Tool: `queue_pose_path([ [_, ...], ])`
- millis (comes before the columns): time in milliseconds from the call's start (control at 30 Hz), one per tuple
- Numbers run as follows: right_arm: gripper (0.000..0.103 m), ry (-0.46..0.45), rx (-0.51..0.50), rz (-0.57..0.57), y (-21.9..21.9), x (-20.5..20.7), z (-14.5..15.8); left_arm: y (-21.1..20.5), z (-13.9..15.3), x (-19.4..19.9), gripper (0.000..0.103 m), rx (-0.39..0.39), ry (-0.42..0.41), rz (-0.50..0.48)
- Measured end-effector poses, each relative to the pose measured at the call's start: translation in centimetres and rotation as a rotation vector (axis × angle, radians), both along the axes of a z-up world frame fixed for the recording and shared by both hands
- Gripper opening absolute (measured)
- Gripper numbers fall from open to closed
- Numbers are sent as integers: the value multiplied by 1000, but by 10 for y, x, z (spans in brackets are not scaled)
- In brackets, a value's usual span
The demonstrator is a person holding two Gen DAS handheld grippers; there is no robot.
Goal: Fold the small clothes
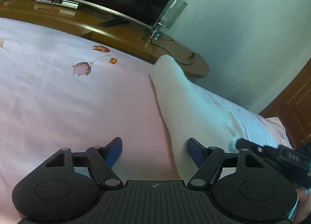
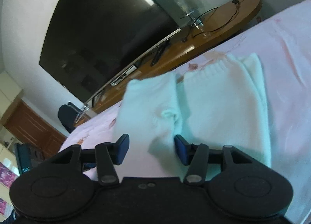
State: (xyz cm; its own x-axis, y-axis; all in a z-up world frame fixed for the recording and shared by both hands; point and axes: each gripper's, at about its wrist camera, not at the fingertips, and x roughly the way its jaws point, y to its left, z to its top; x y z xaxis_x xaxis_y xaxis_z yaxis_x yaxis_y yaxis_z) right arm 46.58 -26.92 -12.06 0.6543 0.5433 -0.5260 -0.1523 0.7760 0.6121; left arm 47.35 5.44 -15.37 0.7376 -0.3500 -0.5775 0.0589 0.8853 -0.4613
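The white knitted garment lies flat on the bed, in front of both my grippers. Its long axis runs away from me toward the wooden shelf; the ribbed end points to the far side, the other end comes down to my fingers. In the left wrist view the same garment is a long strip that goes from between my pads up and a little to the left.

My left gripper has its jaws spread wide; the near edge of the knit lies between them, beside the right blue pad, but nothing is pinched. My right gripper also stands with jaws apart, about half wide, over the near part of the garment, and they press on nothing.

The surface is a pale pink bedsheet with printed tulip flowers. Behind the bed runs a curved brown wooden shelf under a large dark television screen. On the shelf I see a silver set-top box, a black remote control, a clear glass stand and black cables. A brown wooden door is at the side.
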Motion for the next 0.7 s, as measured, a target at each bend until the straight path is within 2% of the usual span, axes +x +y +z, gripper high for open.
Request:
queue_pose_path([
  [67,52,29,32,33,1,14,-4,-3,-4,11,73,24,-1,-10],
  [133,51,39,20,58,8,20,-6,-4,-4,15,73,40,-1,-21],
  [200,34,31,-34,62,17,22,-6,-4,-1,15,73,42,1,-26],
  [233,14,31,-68,68,20,19,-6,-5,2,15,73,46,-3,-22],
  [333,12,-67,-154,41,31,2,9,-13,13,13,73,70,-46,-32],
  [400,11,-128,-150,9,29,-15,25,-23,20,13,73,82,-61,-67],
  [500,11,-159,-186,-53,14,-51,46,-43,27,14,73,136,-65,-132],
  [567,11,-131,-229,-108,2,-67,43,-58,23,19,73,191,-23,-178],
  [633,11,-11,-244,-170,-19,-65,17,-67,16,22,73,189,-1,-196],
  [667,11,36,-200,-181,-30,-61,3,-68,16,22,73,182,-4,-188],
  [700,11,31,-134,-185,-38,-62,-3,-68,16,22,73,179,-2,-186],
])
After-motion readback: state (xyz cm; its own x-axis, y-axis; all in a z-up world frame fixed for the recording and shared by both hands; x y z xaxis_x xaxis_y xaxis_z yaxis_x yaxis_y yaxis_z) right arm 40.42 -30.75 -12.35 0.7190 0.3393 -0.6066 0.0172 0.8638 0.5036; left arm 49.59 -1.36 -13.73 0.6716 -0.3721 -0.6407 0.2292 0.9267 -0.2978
